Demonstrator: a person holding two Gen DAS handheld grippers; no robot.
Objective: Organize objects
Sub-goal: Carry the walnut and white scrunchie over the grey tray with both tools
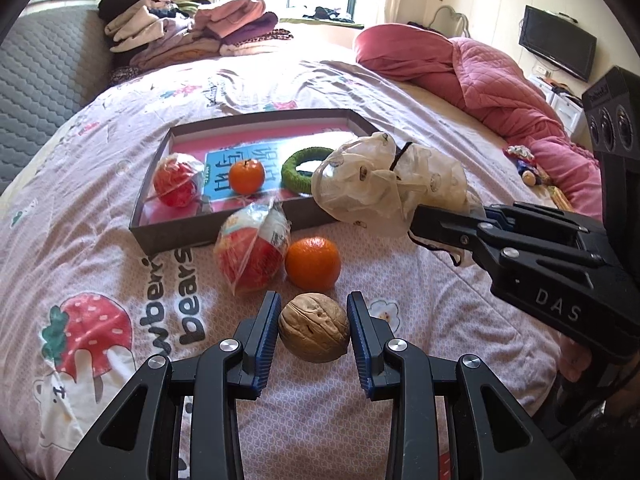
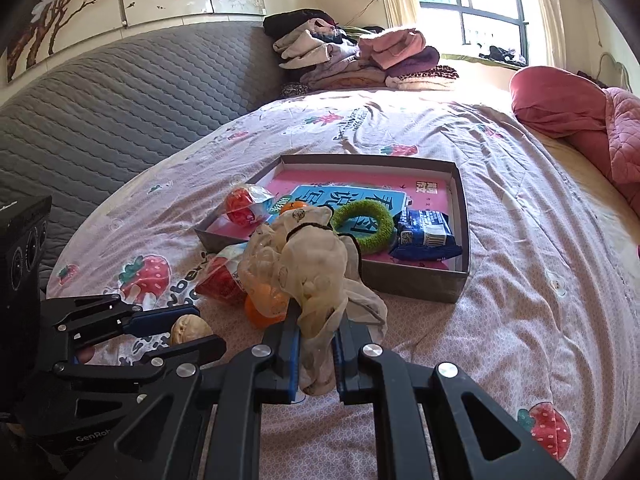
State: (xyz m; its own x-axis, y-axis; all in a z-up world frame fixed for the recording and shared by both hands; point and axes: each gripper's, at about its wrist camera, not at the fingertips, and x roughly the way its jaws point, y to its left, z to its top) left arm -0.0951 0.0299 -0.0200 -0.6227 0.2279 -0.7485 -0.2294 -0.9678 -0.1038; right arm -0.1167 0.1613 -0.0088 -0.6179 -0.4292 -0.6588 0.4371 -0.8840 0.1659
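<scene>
My left gripper (image 1: 314, 320) is shut on a brown walnut (image 1: 314, 334), held above the bedspread. My right gripper (image 2: 320, 330) is shut on a crumpled cream plastic bag (image 2: 316, 264) with a black tie; the bag hangs in front of the box. In the left wrist view the right gripper (image 1: 418, 222) holds the bag (image 1: 384, 184) beside the box's near right corner. The grey box (image 1: 180, 236) holds a wrapped red ball (image 1: 176, 180), a small orange (image 1: 246, 176), a green ring (image 1: 306, 168) and a blue packet (image 2: 424, 236). Before the box lie a second wrapped red ball (image 1: 252, 256) and an orange (image 1: 313, 262).
All of this lies on a bed with a pink strawberry-print cover (image 1: 360, 400). Folded clothes (image 1: 192, 28) are stacked at the far side under the window. A pink quilt (image 1: 500, 80) is heaped at the right, and a grey padded headboard (image 2: 100, 112) runs along the left.
</scene>
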